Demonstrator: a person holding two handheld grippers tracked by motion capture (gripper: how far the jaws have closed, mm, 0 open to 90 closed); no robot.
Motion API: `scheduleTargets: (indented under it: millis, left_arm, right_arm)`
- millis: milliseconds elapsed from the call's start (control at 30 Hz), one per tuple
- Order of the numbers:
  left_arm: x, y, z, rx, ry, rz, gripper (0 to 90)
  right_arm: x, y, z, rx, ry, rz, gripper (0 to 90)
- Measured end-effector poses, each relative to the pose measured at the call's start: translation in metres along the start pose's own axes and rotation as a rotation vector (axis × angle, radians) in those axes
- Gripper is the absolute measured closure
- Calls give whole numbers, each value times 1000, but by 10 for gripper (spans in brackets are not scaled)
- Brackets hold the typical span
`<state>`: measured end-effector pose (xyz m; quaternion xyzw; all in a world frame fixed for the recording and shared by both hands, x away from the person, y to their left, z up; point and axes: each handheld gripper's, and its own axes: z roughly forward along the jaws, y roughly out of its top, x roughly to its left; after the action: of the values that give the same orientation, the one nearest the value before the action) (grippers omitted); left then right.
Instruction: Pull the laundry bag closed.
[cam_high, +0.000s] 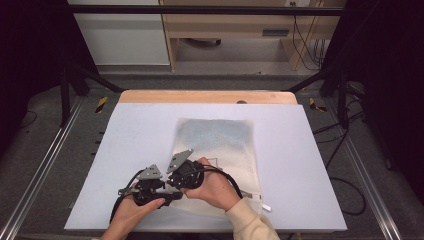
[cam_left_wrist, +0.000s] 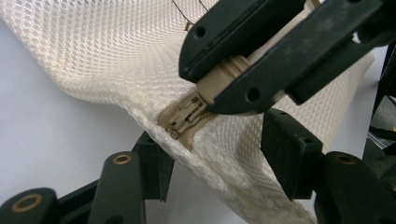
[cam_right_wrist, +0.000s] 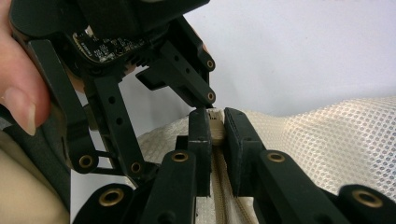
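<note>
No readable text, label, brand or number anywhere; circuit board (cam_right_wrist: 105, 46) markings too small.

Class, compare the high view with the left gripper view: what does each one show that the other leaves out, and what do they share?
High view alone: the whole table, the person's hands, and the floor and furniture beyond.

Left gripper view alone: close detail, with the right gripper clamped on the beige zipper pull, the slider below it, and the left gripper with its jaws set either side of the mesh edge.

Both: the white mesh bag and the right gripper.
</note>
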<state>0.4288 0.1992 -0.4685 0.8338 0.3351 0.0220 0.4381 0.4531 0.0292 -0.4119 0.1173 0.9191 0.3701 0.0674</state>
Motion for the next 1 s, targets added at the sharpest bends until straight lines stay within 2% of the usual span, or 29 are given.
scheduleTargets:
  millis: [567,1000]
  left_arm:
    - [1,0,2,4,-12,1,620]
    - [7,-1,2,5,-26,-30,741]
  right_arm:
    - [0,-1,1,6,5,-1,818]
    - [-1,-2,1,11,9,5,818]
